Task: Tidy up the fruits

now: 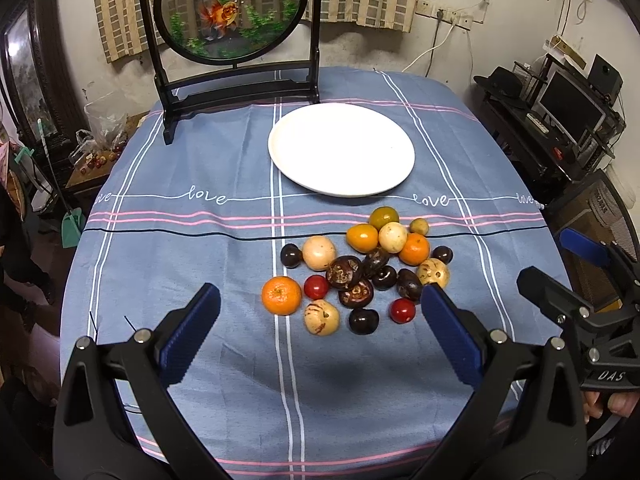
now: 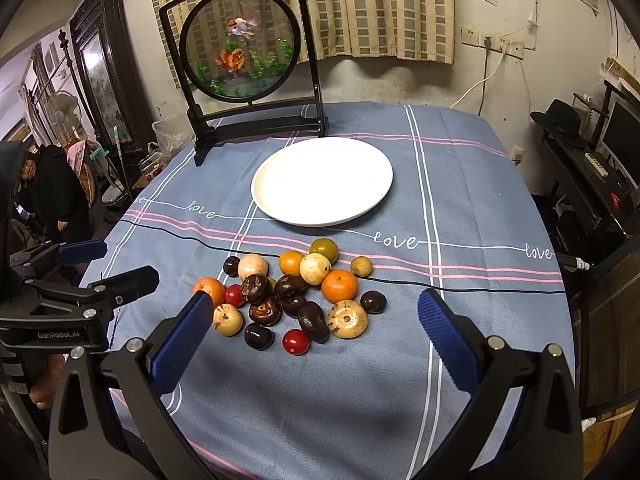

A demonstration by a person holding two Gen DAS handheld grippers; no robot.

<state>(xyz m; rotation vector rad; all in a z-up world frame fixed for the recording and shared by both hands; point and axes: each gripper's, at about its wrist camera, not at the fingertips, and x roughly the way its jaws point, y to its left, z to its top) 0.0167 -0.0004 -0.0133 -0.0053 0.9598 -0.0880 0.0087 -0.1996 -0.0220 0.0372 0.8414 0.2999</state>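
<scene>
Both claws spread wide, nothing held — left claw (image 1: 320, 312), right claw (image 2: 316, 320). Fruits (image 1: 356, 272) heaped on worktop (image 1: 200, 264), near white plate (image 1: 341, 150), which is bare. Small, round, likely roll-prone — each best pinched across the middle.

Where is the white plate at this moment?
In both wrist views the white plate lies on the blue tablecloth, behind the fruit pile and before the goldfish screen.

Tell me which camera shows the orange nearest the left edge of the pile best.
The left wrist view: the orange sits fully exposed. In the right wrist view, that orange is partly hidden behind a blue finger.
</scene>
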